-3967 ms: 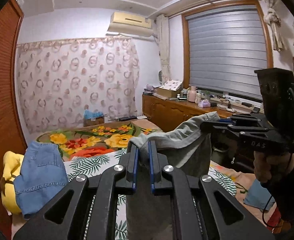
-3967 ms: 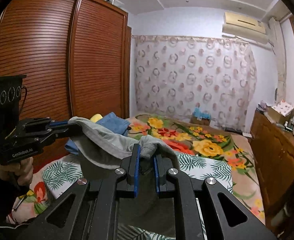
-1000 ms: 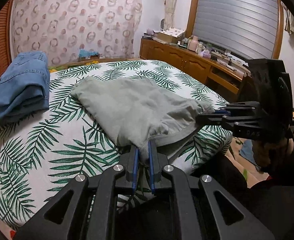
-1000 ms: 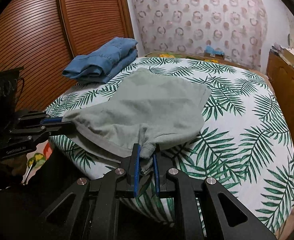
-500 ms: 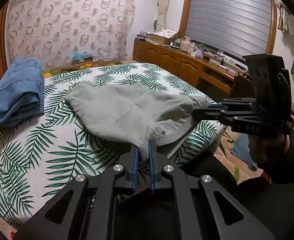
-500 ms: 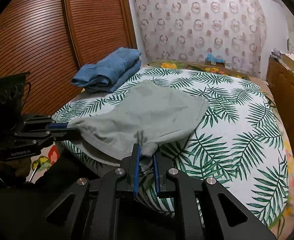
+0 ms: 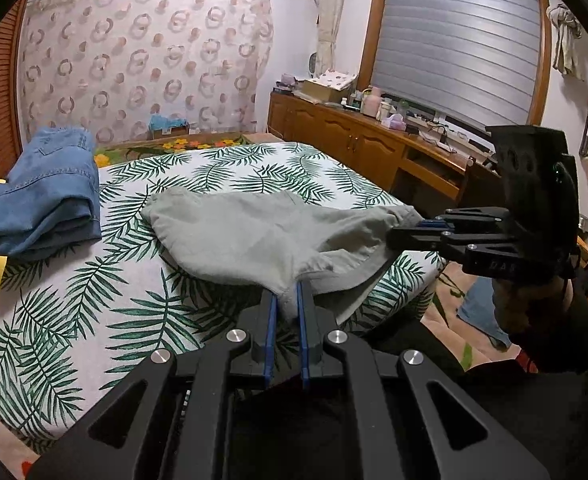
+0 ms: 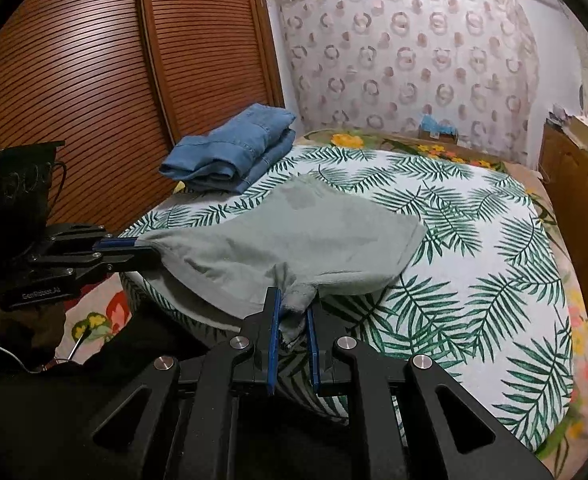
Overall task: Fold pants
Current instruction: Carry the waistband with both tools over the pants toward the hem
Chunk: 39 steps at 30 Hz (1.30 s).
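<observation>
Grey-green pants [image 7: 254, 232] lie spread on the palm-leaf bedsheet [image 7: 94, 300], far end on the bed, near edge lifted. My left gripper [image 7: 286, 300] is shut on one near corner of the pants. My right gripper [image 8: 292, 308] is shut on the other near corner; it also shows in the left wrist view [image 7: 405, 228]. The pants [image 8: 301, 232] hang slack between the two grippers at the bed's near edge. The left gripper shows in the right wrist view [image 8: 142, 250], pinching cloth.
Folded blue jeans [image 7: 42, 200] sit at the far left of the bed, also in the right wrist view [image 8: 230, 152]. A wooden wardrobe [image 8: 94, 80] stands left. A wooden dresser [image 7: 373, 148] with bottles stands right. A patterned curtain hangs behind.
Both grippers have come down from mid-air and pulled back toward the bed's near edge. The pants now lie spread on the sheet, and the view has tilted slightly upward over the last second.
</observation>
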{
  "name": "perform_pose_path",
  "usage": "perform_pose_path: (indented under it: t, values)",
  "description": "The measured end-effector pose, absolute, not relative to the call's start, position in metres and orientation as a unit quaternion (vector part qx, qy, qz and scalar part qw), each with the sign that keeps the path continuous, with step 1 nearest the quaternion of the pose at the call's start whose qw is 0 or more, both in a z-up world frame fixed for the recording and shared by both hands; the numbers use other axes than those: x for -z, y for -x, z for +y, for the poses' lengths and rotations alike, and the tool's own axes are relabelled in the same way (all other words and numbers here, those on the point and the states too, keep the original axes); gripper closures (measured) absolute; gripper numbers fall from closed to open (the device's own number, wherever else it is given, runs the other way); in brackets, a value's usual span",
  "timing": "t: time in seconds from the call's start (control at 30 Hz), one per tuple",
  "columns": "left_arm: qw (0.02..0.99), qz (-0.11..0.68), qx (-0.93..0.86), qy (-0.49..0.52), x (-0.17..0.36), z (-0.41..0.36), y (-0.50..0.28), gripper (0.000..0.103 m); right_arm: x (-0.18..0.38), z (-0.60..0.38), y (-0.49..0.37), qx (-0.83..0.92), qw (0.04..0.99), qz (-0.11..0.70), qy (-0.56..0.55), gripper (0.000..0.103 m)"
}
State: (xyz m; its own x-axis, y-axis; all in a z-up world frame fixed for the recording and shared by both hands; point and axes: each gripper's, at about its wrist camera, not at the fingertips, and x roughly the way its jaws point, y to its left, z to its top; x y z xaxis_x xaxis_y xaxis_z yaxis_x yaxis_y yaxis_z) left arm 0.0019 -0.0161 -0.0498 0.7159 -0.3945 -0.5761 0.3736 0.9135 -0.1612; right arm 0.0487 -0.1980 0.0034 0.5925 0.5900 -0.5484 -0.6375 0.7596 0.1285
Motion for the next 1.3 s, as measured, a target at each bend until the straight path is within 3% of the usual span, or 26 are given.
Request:
perform_pose_path:
  t: [0.53, 1.3]
  values:
    - [0.929, 0.305, 0.210, 0.017, 0.044, -0.014, 0.000, 0.093, 0.000, -0.203, -0.051, -0.347, 0.893, 0.286, 0.034, 0.091]
    - [0.937, 0.297, 0.182, 0.021, 0.045, -0.010, -0.065, 0.093, 0.007, -0.179, -0.113, -0.317, 0.906, 0.279, 0.027, 0.091]
